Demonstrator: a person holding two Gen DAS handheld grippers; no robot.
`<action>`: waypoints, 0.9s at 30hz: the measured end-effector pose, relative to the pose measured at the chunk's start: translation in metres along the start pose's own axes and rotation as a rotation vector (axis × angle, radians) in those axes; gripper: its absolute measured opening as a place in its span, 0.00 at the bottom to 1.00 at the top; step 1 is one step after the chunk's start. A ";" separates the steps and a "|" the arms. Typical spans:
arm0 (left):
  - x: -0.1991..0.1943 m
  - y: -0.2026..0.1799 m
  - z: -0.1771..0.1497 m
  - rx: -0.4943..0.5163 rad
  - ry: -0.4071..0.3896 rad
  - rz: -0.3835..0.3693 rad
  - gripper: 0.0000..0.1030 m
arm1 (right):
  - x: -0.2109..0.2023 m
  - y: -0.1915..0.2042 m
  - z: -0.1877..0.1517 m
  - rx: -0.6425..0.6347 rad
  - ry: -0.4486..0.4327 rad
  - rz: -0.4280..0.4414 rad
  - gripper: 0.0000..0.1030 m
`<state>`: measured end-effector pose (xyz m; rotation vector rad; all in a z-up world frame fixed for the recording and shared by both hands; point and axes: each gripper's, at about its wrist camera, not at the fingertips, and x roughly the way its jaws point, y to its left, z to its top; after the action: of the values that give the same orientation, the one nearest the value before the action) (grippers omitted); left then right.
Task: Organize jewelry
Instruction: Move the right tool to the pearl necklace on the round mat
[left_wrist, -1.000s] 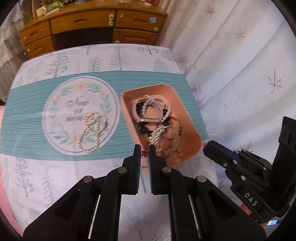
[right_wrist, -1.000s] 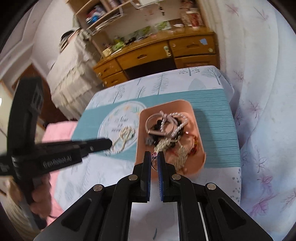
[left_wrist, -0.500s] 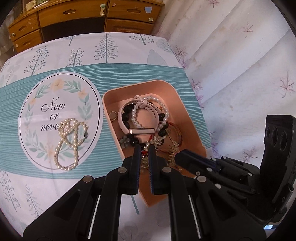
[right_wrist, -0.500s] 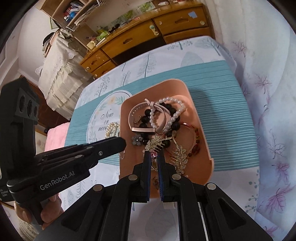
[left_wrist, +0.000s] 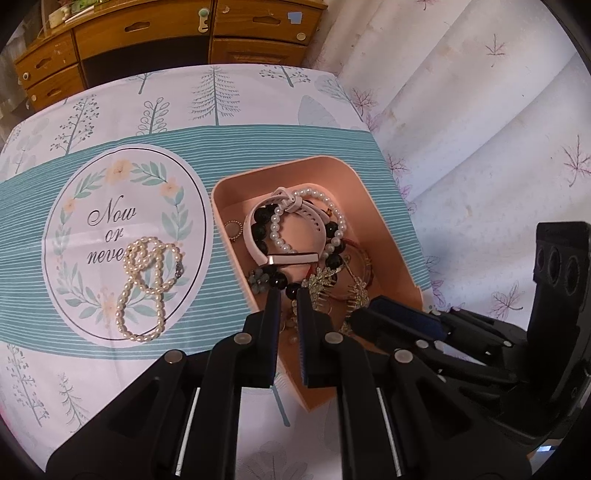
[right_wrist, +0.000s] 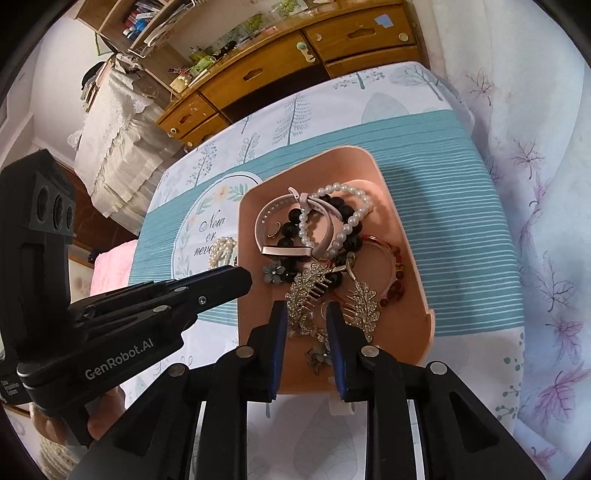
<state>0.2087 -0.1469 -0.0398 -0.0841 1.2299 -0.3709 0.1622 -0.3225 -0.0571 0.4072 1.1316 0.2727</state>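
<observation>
Right tool (right_wrist: 306, 312) just opening over pink tray (right_wrist: 410, 251), straddling leaf hair comb (right_wrist: 306, 284)

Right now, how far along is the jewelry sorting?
Barely started. One pearl necklace already lies on the tablecloth beside the pink tray. In hand: nothing yet; the right gripper has just been opening over the leaf-shaped hair comb, pads not pressing it, and the left gripper is shut and empty. Left: the tangled bracelets, beads and combs in the tray.

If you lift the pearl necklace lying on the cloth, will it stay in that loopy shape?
Probably not. The pearl necklace lies in loose loops, so it should flop and dangle. Its round, glossy beads may slip from a light pinch.
</observation>
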 end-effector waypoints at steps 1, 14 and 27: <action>-0.002 0.000 -0.002 0.003 -0.001 0.001 0.06 | -0.001 0.003 -0.001 -0.008 -0.004 -0.008 0.21; -0.064 0.023 -0.026 0.053 -0.060 0.077 0.08 | -0.043 0.046 -0.020 -0.134 -0.037 -0.070 0.21; -0.148 0.085 -0.038 0.013 -0.195 0.193 0.30 | -0.071 0.149 -0.006 -0.309 -0.075 -0.095 0.36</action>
<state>0.1516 -0.0142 0.0592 0.0102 1.0323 -0.1976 0.1276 -0.2176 0.0655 0.0894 1.0122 0.3402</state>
